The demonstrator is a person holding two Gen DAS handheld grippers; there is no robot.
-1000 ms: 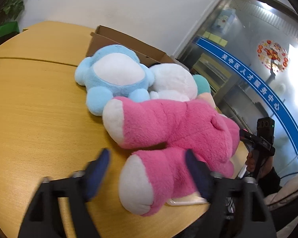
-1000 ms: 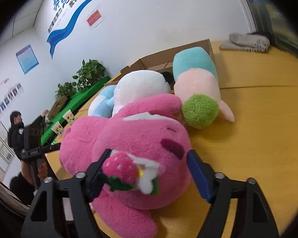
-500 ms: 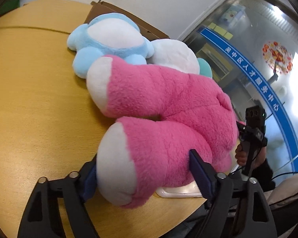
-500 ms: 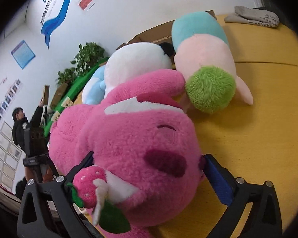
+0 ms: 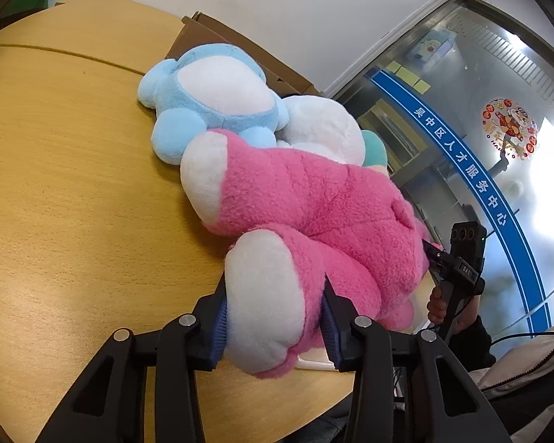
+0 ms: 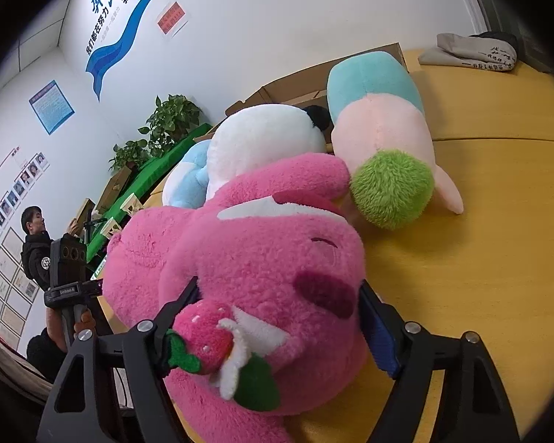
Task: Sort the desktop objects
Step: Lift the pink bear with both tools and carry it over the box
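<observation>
At the near edge of the counter (image 5: 74,192) lay the pink bear (image 5: 314,203), on its back against a blue toy (image 5: 210,103). The left hand-held gripper (image 5: 273,317) had just been closing and now squeezed the bear's leg between its pads. The right hand-held gripper (image 6: 277,313) had just been narrowing and pressed both sides of the head. Being soft, bulky and probably light, the bear would likely sag, so holding it at both ends suited it.
</observation>
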